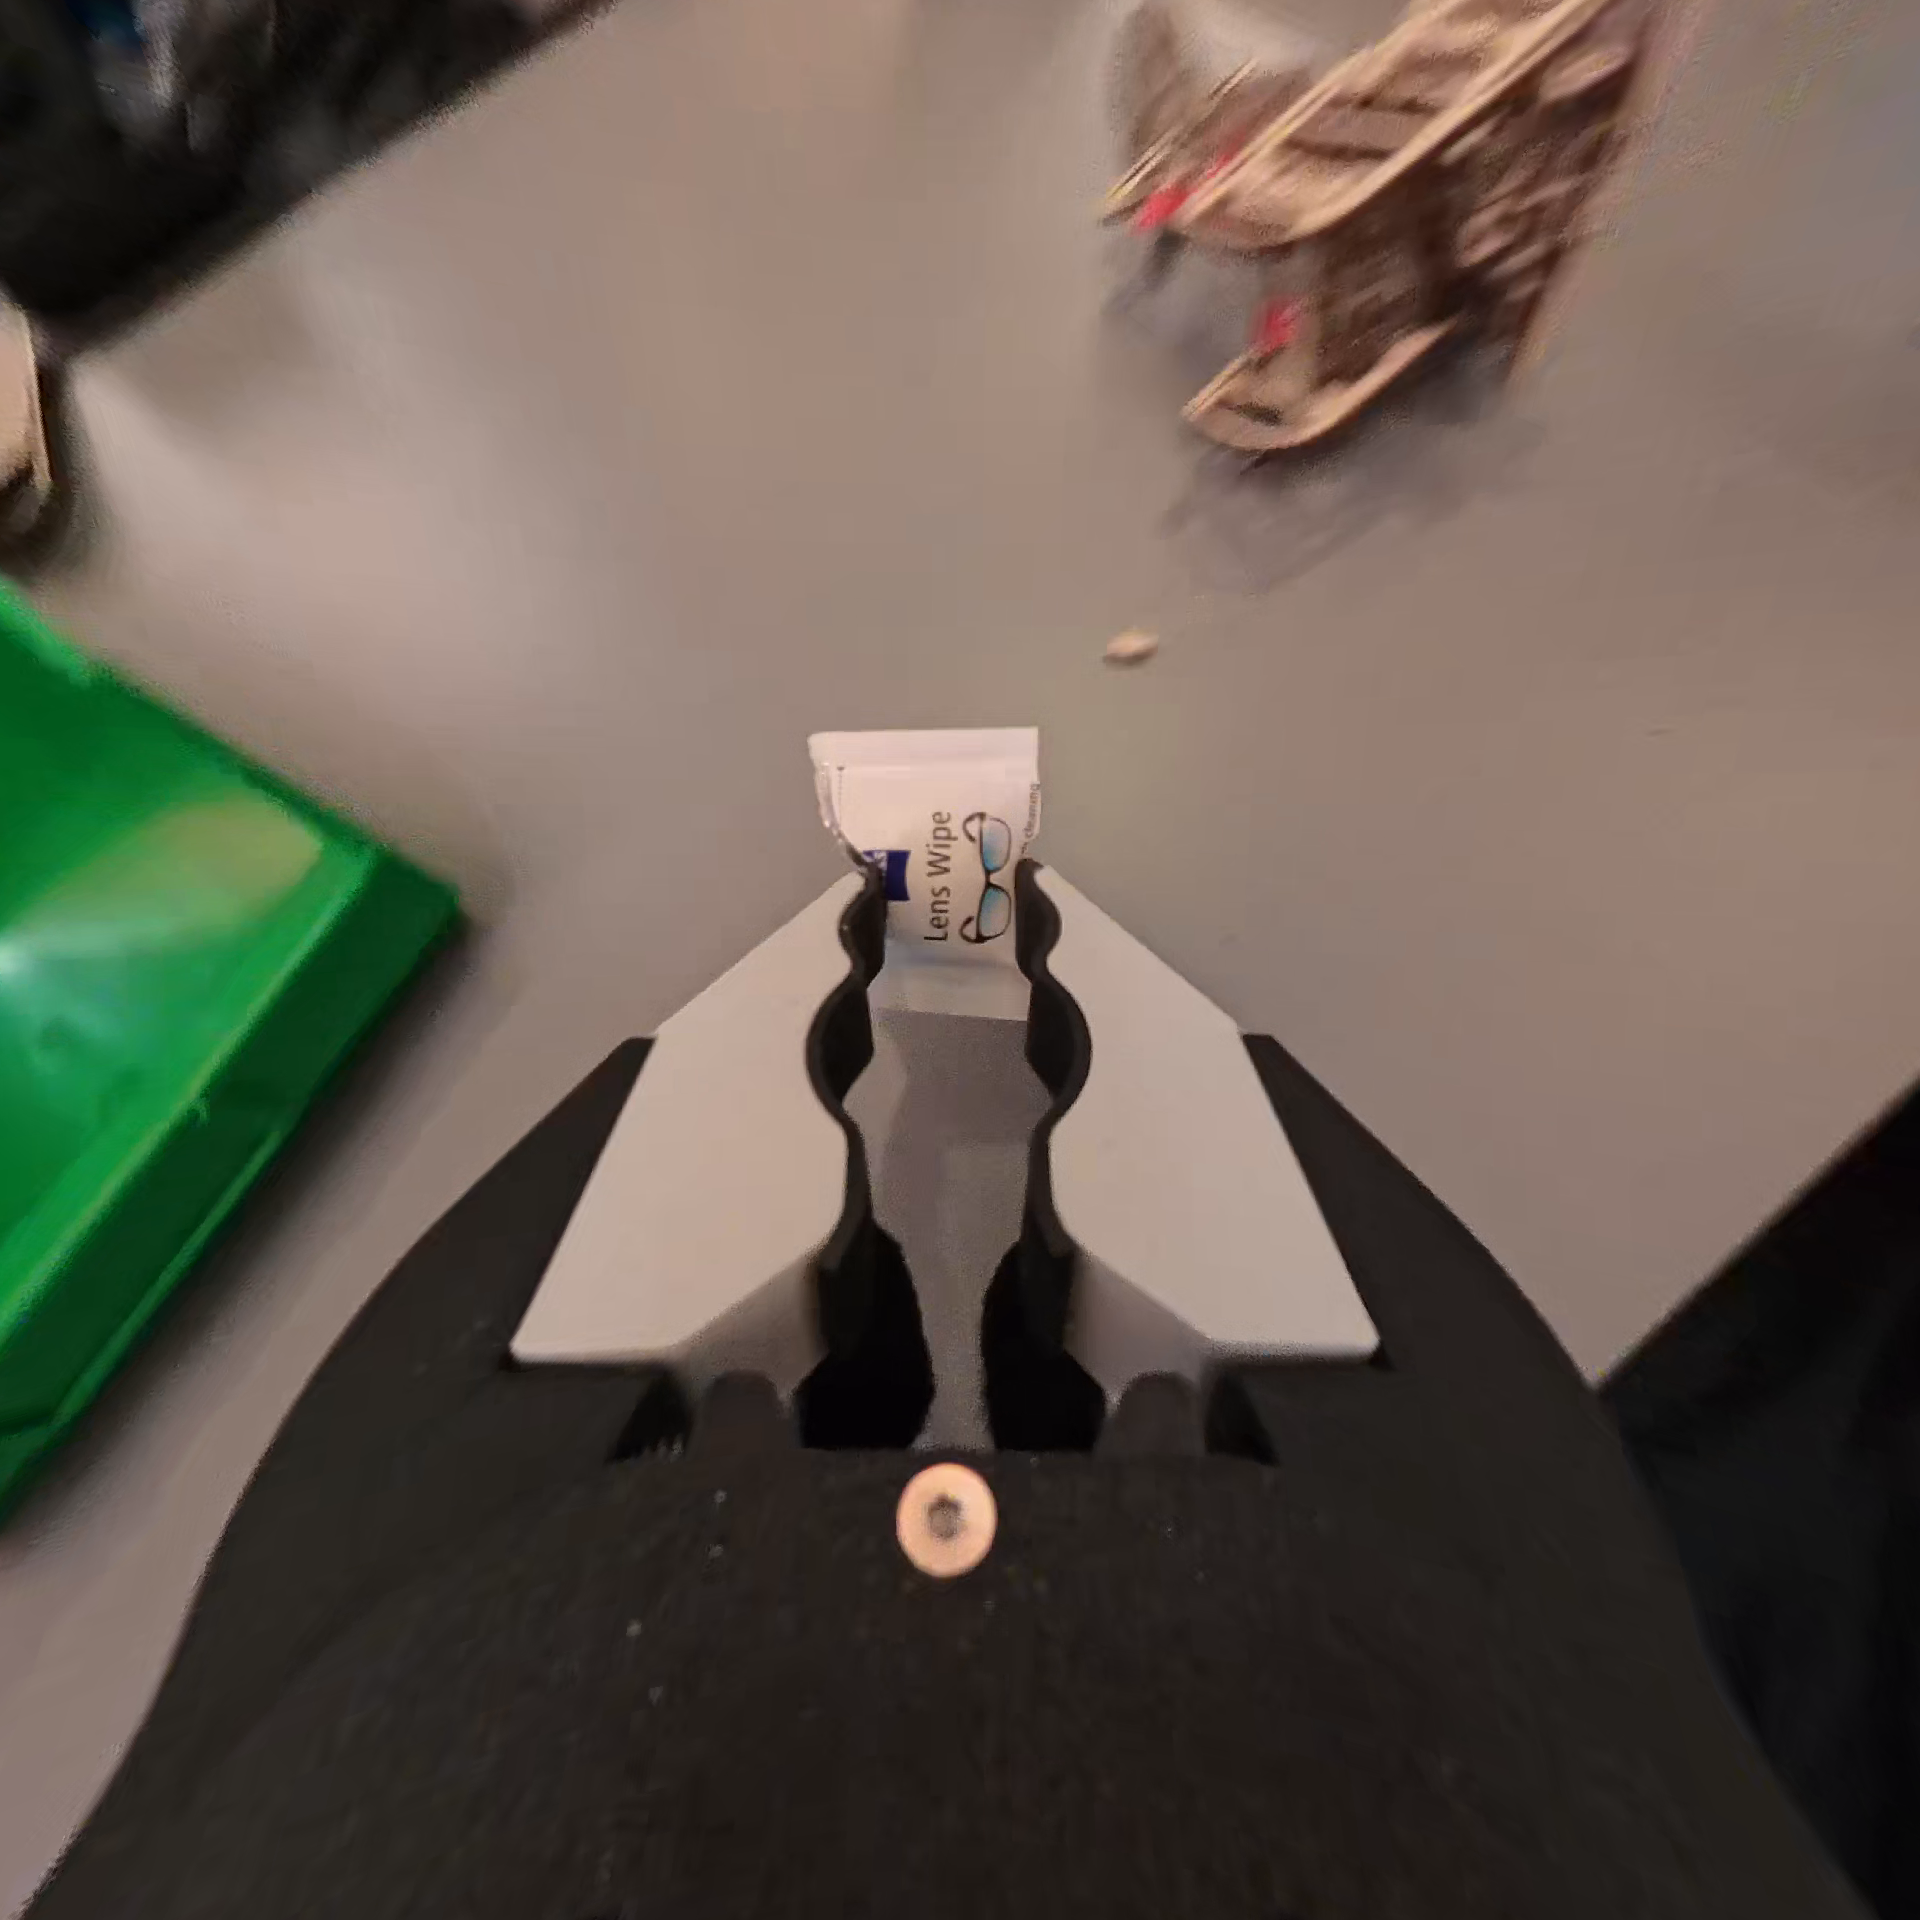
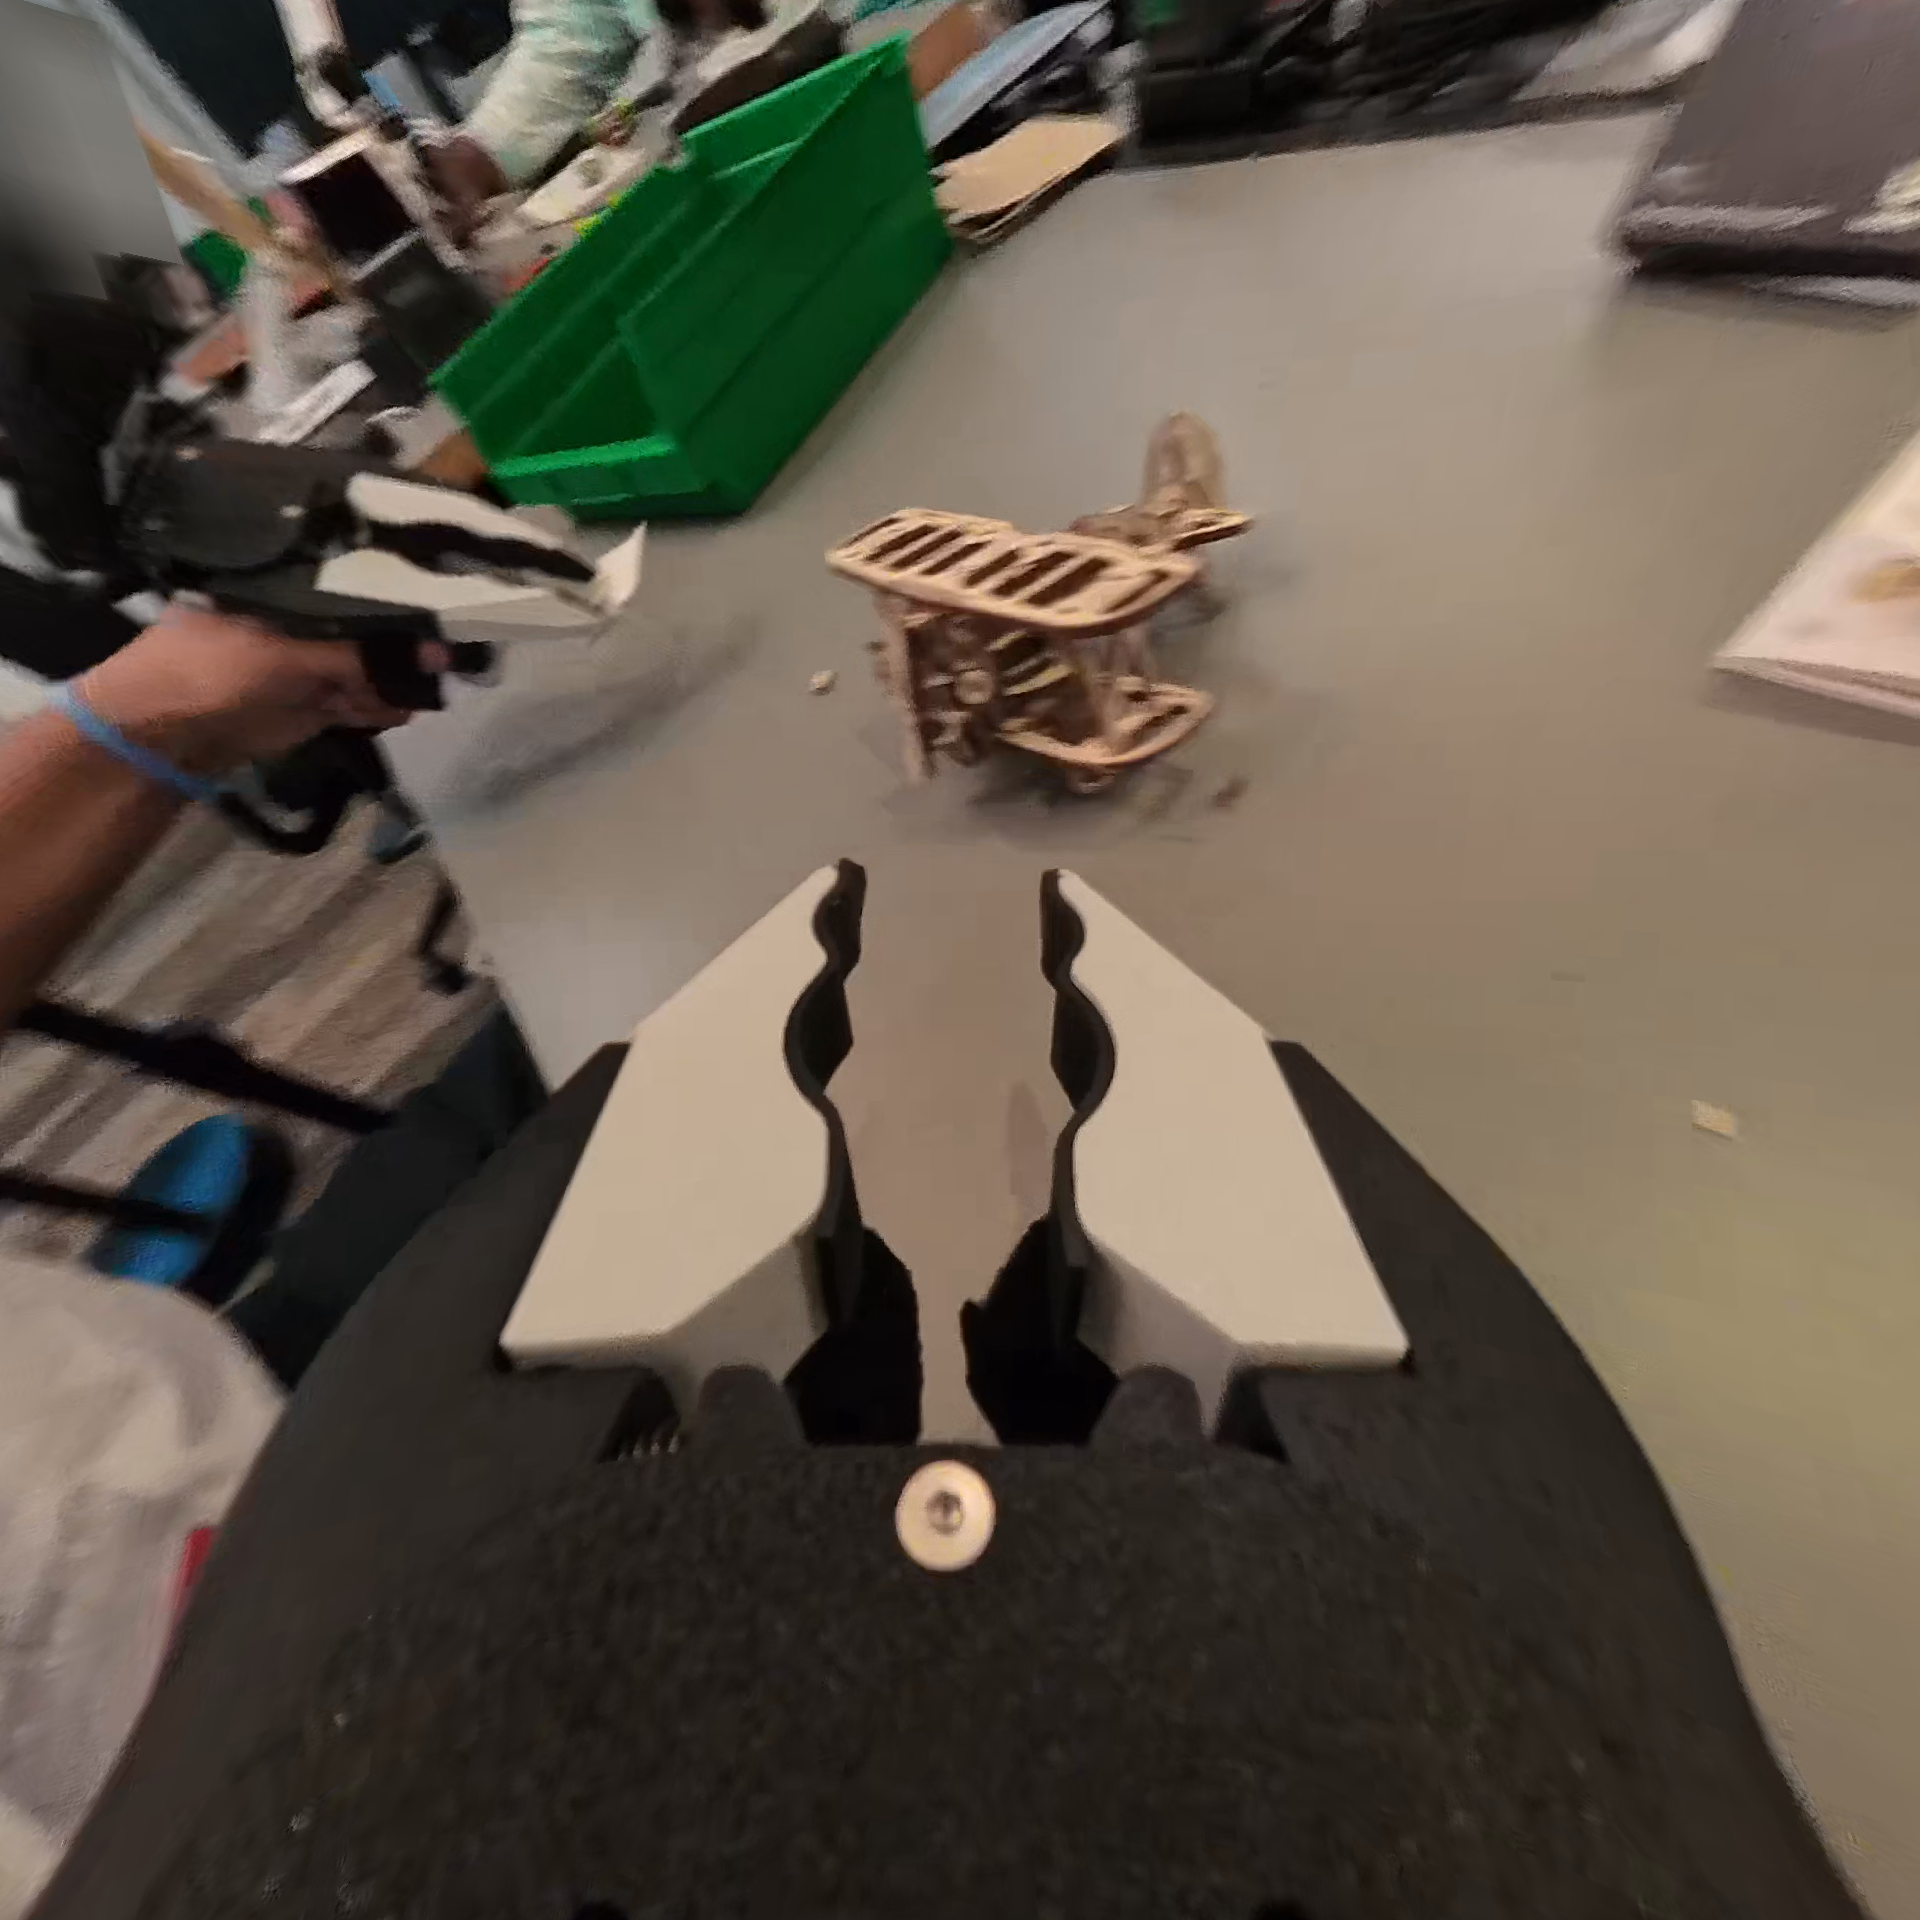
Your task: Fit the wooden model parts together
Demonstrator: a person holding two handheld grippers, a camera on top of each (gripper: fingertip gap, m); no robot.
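Both wrist views overlook the wooden model (image 2: 1029, 613), sharing the grey table (image 1: 727, 416).

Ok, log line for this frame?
left gripper: shut on white sachet | right gripper: open, empty | wooden model: on table, untouched

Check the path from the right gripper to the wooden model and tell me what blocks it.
Nothing visible blocks it. Only bare grey table lies between the empty right gripper and the wooden model; the left gripper stands off to the side.

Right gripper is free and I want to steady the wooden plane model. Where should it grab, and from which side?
Judging by its pose, take the upper wing of the wooden plane model, coming straight ahead with the open right gripper. That slatted wing is a thin flat panel facing the gripper; the body below looks crowded with small parts.
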